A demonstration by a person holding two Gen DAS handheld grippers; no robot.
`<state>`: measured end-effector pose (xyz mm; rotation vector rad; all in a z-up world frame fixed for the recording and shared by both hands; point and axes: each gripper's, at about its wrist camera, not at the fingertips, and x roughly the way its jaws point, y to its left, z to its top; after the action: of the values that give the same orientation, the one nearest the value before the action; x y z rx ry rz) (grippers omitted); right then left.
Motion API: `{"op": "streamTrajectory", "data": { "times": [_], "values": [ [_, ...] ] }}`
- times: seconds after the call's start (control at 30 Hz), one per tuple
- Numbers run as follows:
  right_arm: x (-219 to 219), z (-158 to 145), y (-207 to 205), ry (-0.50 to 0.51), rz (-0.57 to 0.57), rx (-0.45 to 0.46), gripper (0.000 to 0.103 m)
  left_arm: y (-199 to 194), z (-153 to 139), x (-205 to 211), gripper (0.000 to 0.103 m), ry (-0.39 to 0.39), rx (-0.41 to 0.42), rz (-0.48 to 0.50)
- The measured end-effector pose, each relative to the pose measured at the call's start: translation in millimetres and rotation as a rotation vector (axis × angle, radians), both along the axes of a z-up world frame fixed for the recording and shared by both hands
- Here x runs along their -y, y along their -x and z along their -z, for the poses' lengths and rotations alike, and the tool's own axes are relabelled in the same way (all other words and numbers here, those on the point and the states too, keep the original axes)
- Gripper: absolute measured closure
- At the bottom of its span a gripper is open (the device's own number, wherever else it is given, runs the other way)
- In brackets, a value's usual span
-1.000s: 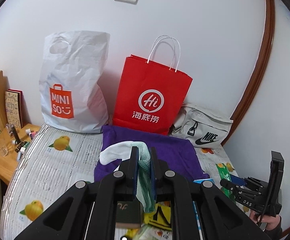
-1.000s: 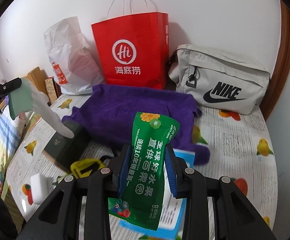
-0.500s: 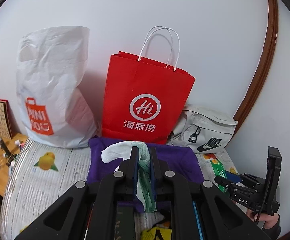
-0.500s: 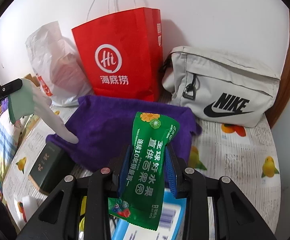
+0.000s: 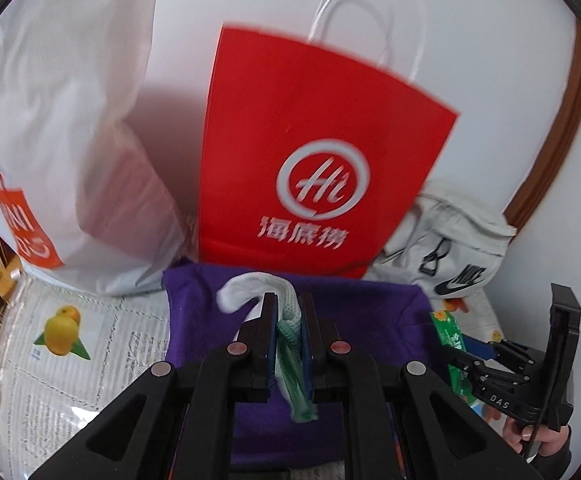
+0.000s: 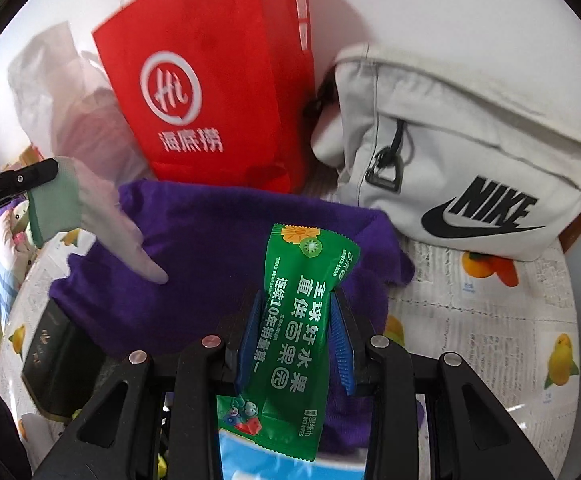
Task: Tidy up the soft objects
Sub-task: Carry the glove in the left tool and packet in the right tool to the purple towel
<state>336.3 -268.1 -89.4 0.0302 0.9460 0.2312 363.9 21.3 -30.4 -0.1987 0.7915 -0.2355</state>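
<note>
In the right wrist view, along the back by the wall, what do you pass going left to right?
White plastic bag → red paper bag → white Nike bag.

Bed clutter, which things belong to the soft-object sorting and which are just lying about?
In the job:
sock in left gripper
wipes packet in right gripper
purple cloth
red bag

Lying about:
Nike bag
white bag
dark box
</note>
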Motion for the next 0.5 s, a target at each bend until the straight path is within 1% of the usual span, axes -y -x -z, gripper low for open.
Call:
{"op": "streamTrajectory", "data": {
  "times": [0.23, 0.43, 0.5],
  "values": [
    [0.3, 19.0, -23.3, 0.03, -0.01, -0.048, 0.069, -23.7, 40.8, 2.6, 0.093, -0.043, -0.105, -0.004],
    [0.2, 32.9, -34.7, 0.037, -0.011, -0.086, 0.069, -37.7, 64.5, -0.5, 0.093, -0.077, -0.188, -0.025],
    [-1.8, 36.9, -37.9, 0.043, -0.015, -0.094, 0.069, -40.0, 69.2, -2.1, 0.093, -0.076, -0.205, -0.028]
  ]
}}
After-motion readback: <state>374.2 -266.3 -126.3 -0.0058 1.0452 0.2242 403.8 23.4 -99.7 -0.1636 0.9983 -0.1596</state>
